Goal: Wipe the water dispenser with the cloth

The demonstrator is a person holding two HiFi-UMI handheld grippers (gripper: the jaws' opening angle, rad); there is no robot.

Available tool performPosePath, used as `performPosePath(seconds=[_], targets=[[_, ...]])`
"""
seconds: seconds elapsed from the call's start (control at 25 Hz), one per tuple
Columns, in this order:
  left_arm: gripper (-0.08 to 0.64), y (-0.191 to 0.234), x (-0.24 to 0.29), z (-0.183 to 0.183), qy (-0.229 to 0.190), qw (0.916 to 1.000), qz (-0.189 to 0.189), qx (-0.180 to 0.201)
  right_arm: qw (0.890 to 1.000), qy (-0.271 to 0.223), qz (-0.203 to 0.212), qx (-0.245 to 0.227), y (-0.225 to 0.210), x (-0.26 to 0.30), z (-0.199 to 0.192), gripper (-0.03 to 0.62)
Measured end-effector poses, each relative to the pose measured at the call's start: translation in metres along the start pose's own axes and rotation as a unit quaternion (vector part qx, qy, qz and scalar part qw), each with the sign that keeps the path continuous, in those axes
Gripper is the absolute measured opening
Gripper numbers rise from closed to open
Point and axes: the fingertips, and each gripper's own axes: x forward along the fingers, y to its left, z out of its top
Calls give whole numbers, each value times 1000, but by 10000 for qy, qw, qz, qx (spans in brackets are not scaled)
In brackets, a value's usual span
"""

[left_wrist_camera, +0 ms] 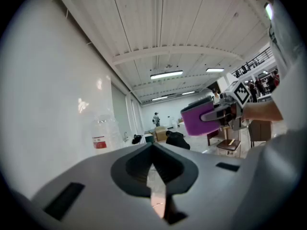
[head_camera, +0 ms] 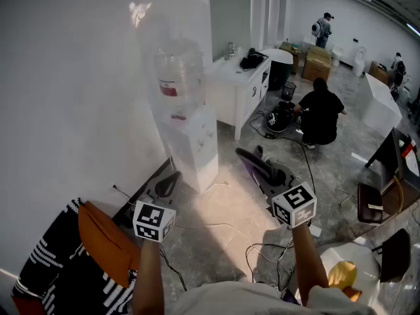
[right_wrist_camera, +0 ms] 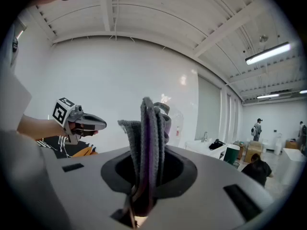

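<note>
Right claw [right_wrist_camera: 147, 186] grips the cloth [right_wrist_camera: 151, 143]. The dispenser [head_camera: 195, 146] stands ahead to its left, well apart. The left claw [left_wrist_camera: 158, 181], jaws together and empty, looks nearer.

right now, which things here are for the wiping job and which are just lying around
For the job:
- cloth, clamped in the right gripper jaws
- water dispenser by the wall
- left gripper, jaws together, empty

Just lying about:
- white counter
- cardboard boxes
- floor cables
- chair
</note>
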Motion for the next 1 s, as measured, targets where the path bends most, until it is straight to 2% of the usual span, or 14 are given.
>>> performPosePath(seconds=[0.32,0.52,0.64,0.88,1.0], targets=[[6,-34,22,1,71,10000,57,-24,9990,-273,263,247,-34,-14,-8,74],[7,-50,38,-7,181,9995,196,-191,9984,-179,514,144,-50,-14,-22,74],[8,-57,51,-13,300,9992,157,-203,9982,-72,576,156,-61,-6,-34,72],[7,-26,89,-28,376,9981,301,-396,9981,32,562,240,-87,32,-51,72],[8,-6,114,-44,431,9982,272,-322,9983,59,505,286,-100,59,-57,72]])
